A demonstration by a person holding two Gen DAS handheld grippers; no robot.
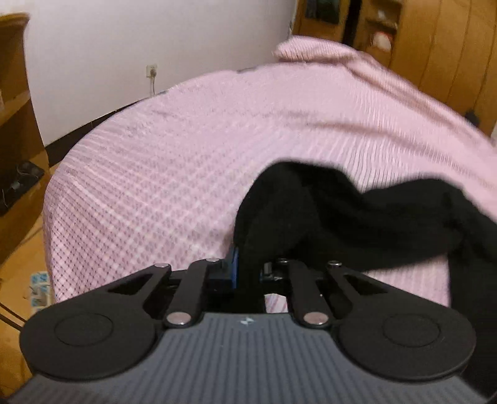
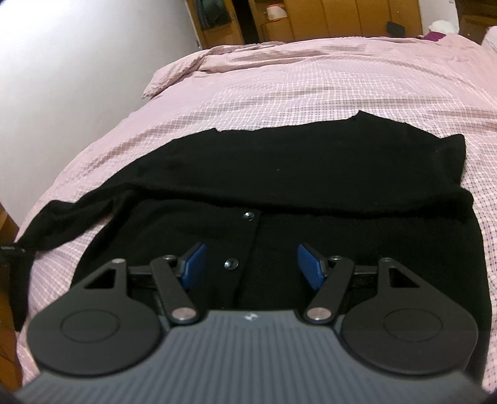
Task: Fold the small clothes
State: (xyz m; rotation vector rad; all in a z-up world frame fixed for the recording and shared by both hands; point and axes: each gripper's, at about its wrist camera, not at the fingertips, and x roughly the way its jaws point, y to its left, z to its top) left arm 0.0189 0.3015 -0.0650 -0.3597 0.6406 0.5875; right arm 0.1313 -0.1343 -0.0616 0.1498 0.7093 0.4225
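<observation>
Black cardigan [image 2: 279,174] lies spread on the bed [image 2: 310,90], buttoned front up, its top part folded down across the body in a thick roll. Two buttons [image 2: 248,215] show on the placket, one above the other. One sleeve [image 2: 62,223] trails off to the left over the pink checked cover, reaching the bed's edge.

Your right claw [image 2: 253,265] hangs just above the cardigan's lower front with its jaws set wide. The blue pads [image 2: 194,264] stand well apart, one to each side of the lower button, and nothing is pinched between them.

Your left claw [image 1: 247,267] is clamped on the sleeve [image 1: 341,217]. The jaws are drawn in narrow, only a sliver of blue pad [image 1: 233,264] shows on the left, and the black knit rises from between the fingers and drapes off to the right in a bunched fold. In this view the cloth is blurred, so you cannot tell which part of the sleeve is gripped. In the right wrist view, a dark shape at the left edge touches the sleeve's end, but it is too cut off to make out.

Behind the bed stand a white wall [image 1: 124,46] with a socket [image 1: 152,71] and wooden cabinets [image 2: 341,18].
</observation>
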